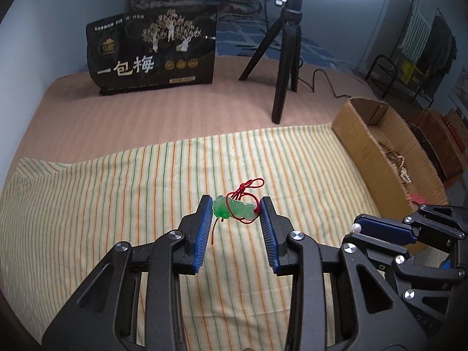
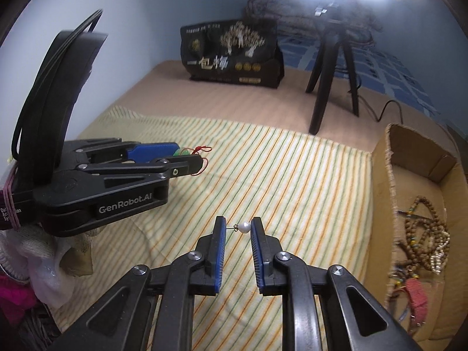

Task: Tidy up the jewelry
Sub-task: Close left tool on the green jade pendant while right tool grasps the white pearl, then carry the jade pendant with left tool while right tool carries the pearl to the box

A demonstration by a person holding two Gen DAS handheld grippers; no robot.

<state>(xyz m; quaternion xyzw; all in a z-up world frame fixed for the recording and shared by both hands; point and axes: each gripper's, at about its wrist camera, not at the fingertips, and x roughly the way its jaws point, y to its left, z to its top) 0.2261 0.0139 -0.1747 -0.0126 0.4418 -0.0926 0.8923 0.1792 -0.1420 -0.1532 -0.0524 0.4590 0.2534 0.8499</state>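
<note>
My left gripper (image 1: 235, 208) is shut on a green jade pendant (image 1: 231, 208) with a red knotted cord, held between its blue pads above the striped cloth (image 1: 117, 204). My right gripper (image 2: 237, 227) is shut on a pearl earring (image 2: 244, 227), pinched end to end by pearl and post. In the left wrist view the right gripper (image 1: 380, 231) sits at lower right with the pearl (image 1: 356, 228) at its tip. In the right wrist view the left gripper (image 2: 187, 158) is at the left with the pendant (image 2: 181, 152).
An open cardboard box (image 2: 380, 181) at the right holds bead necklaces (image 2: 421, 234) and a red item; it also shows in the left wrist view (image 1: 380, 152). A black tripod (image 1: 285, 58) and a black snack bag (image 1: 152, 52) stand behind the cloth. A wall is on the left.
</note>
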